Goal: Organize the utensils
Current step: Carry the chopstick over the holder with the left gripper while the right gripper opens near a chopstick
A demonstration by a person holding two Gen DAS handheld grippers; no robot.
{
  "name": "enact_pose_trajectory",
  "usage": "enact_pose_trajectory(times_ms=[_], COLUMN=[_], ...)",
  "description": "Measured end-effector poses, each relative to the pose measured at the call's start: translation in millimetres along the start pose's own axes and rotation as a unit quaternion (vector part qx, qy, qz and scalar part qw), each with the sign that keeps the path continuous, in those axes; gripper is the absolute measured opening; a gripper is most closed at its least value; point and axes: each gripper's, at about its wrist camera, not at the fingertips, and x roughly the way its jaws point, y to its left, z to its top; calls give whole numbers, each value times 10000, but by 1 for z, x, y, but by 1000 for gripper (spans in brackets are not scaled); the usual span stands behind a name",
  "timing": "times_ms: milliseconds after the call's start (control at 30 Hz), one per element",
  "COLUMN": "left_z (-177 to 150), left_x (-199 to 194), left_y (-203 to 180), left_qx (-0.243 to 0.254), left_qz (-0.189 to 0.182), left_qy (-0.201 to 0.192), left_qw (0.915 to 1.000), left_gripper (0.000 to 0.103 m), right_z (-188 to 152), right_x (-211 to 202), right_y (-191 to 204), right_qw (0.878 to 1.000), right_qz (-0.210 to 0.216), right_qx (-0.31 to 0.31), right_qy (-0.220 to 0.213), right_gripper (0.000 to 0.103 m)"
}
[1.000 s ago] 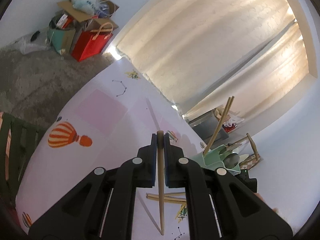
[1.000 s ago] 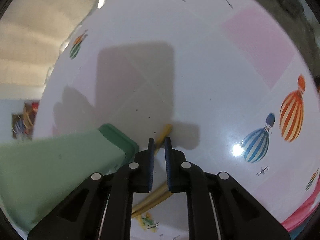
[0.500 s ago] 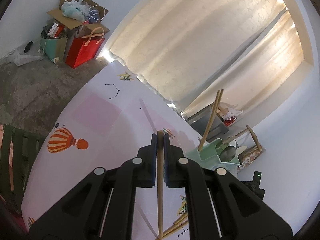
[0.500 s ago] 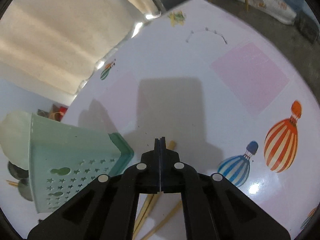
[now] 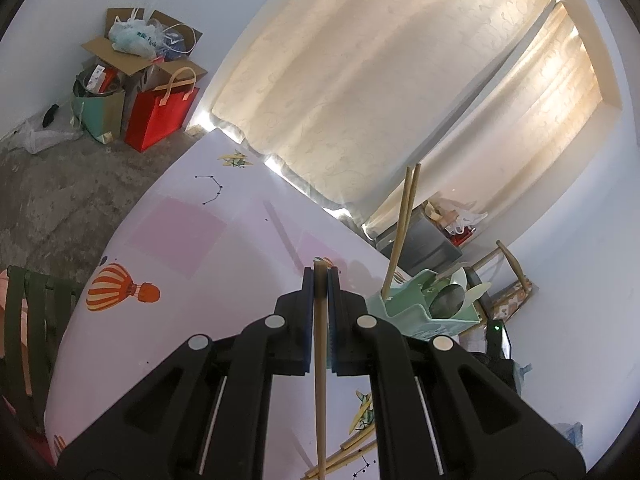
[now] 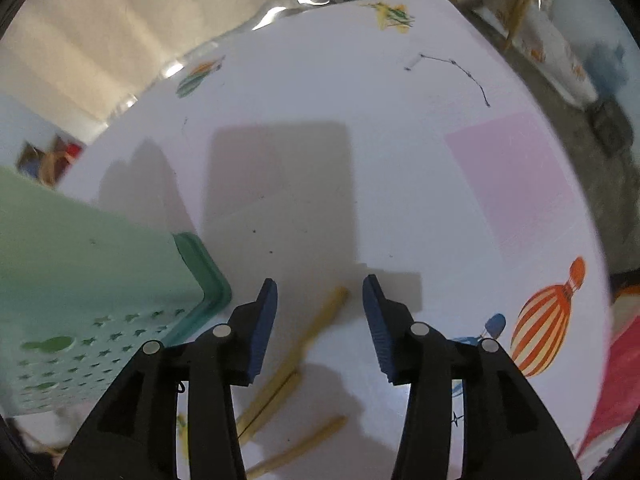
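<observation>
The left wrist view takes in the room: cream curtains [image 5: 400, 80], a red bag [image 5: 160, 118] and a cardboard box [image 5: 132, 52] on the floor by the wall, and the table [image 5: 192, 240] with its balloon-print cover. The green caddy [image 5: 420, 312] is seen here from above its rim, near the table's far right edge; two chopsticks [image 5: 402, 232] stand upright in it, and a spoon bowl [image 5: 446, 304] is visible in the next compartment. Only the ends of the loose chopsticks [image 5: 348, 450] on the table are seen, at the bottom edge.

The right wrist view is directed steeply down at the table [image 6: 400, 160]. The caddy [image 6: 80, 280] is shown only as a side wall pierced with star-shaped holes, at the left; its contents are hidden. The loose chopsticks [image 6: 296, 360] are shown more fully: three or so lie on the cover just beside the caddy base, two close together and one apart nearer the bottom edge. The picture is somewhat blurred.

The left gripper [image 5: 320, 280] is pressed together on a single chopstick [image 5: 320, 360]. The stick is pinched between the pads near its blunt end and runs back towards the camera, clear of the table.

The right gripper [image 6: 320, 292] is opening; its jaws stand apart. One loose chopstick lies on the table below the gap between them, its tip roughly midway. The blue pads [image 6: 266, 320] are not pressed on it, and nothing is held.
</observation>
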Motion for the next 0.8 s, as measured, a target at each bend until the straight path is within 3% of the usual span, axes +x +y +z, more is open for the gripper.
enact_pose_trajectory(times_ms=[67, 100, 133, 300, 367, 467, 800], left_z=[-1, 0, 0, 1, 2, 3, 4], left_x=[1, 2, 2, 4, 1, -3, -26], left_y=[2, 3, 5, 12, 14, 12, -18], left_qx=[-61, -89, -117, -195, -183, -154, 204], left_qz=[-32, -40, -35, -6, -4, -46, -494], left_qy=[22, 29, 33, 99, 86, 45, -152], left_qw=[10000, 9999, 9999, 9998, 9998, 9999, 9985], left_gripper=[5, 5, 5, 5, 5, 5, 4], right_z=[-7, -10, -14, -27, -31, -35, -37], right_x=[1, 0, -1, -6, -13, -20, -99], right_y=[18, 23, 26, 22, -4, -19, -27], right_qw=[9989, 9987, 9990, 9991, 9972, 9909, 9673], right_qz=[-227, -202, -98, 125, 678, 1098, 2189], right_qx=[-353, -428, -405, -275, 290, 726, 604], right_qy=[-193, -201, -148, -297, -158, -284, -1131], right_gripper=[30, 19, 16, 11, 7, 7, 6])
